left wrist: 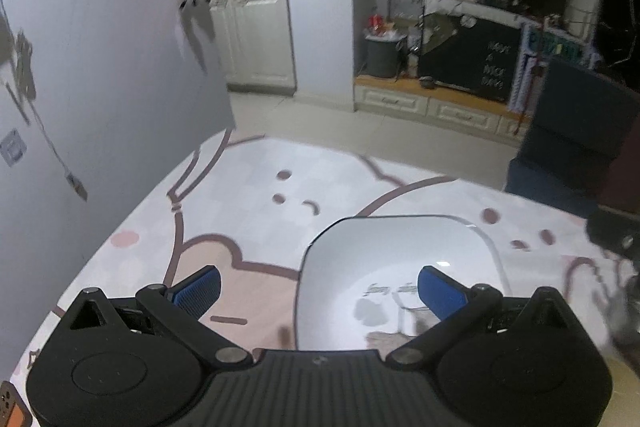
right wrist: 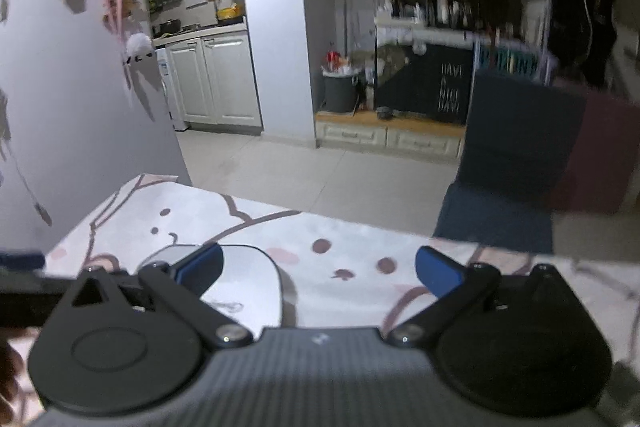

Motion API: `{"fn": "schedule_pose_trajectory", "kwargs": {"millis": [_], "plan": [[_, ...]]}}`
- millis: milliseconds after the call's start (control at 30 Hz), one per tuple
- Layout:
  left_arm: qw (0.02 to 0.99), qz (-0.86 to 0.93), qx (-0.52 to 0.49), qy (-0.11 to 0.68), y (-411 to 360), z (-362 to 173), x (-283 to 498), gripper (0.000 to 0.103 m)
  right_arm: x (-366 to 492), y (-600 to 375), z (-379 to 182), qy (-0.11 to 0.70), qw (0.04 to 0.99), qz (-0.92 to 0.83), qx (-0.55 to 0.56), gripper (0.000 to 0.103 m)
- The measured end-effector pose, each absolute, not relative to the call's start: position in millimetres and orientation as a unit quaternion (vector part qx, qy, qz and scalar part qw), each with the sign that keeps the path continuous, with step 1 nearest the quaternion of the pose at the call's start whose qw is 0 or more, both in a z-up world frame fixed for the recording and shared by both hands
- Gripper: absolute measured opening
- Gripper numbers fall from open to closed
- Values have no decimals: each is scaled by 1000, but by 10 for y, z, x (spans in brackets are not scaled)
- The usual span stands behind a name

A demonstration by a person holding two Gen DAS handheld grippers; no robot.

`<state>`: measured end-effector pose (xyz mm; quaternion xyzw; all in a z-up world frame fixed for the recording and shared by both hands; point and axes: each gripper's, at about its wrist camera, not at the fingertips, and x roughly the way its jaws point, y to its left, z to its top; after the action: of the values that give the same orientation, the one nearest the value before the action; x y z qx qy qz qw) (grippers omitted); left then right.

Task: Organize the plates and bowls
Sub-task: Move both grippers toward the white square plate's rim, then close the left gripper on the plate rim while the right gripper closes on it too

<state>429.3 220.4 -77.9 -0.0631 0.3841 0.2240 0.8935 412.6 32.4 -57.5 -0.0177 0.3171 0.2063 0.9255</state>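
Note:
A white rounded-square plate [left wrist: 400,259] with a small printed drawing lies on the cartoon-print tablecloth [left wrist: 248,187]. My left gripper [left wrist: 318,289] is open above it, the right blue pad [left wrist: 438,289] over the plate and the left pad [left wrist: 198,289] over the cloth. The same plate [right wrist: 248,279] shows in the right wrist view, low and left, partly behind my left finger. My right gripper [right wrist: 318,273] is open and empty above the cloth [right wrist: 352,247], to the right of the plate.
A grey wall [left wrist: 100,67] with stuck-on decorations runs along the table's left side. A dark blue chair [right wrist: 516,163] stands past the far right edge. Beyond the table's far edge are tiled floor [right wrist: 320,167], white cabinets and a bench.

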Motion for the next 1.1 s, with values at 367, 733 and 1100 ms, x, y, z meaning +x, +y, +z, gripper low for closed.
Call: {"fn": "schedule_pose_trajectory", "kwargs": {"millis": [367, 733, 1100], "plan": [[871, 242, -81, 420, 2610, -1251, 4470, 103, 4700, 577, -1230, 440, 867, 230, 52, 98], [892, 187, -124, 393, 2782, -1434, 4387, 103, 4894, 688, -1703, 501, 830, 226, 99, 21], [887, 123, -235, 378, 3031, -1452, 4293, 95, 4853, 836, -1677, 502, 829, 237, 73, 8]]}}
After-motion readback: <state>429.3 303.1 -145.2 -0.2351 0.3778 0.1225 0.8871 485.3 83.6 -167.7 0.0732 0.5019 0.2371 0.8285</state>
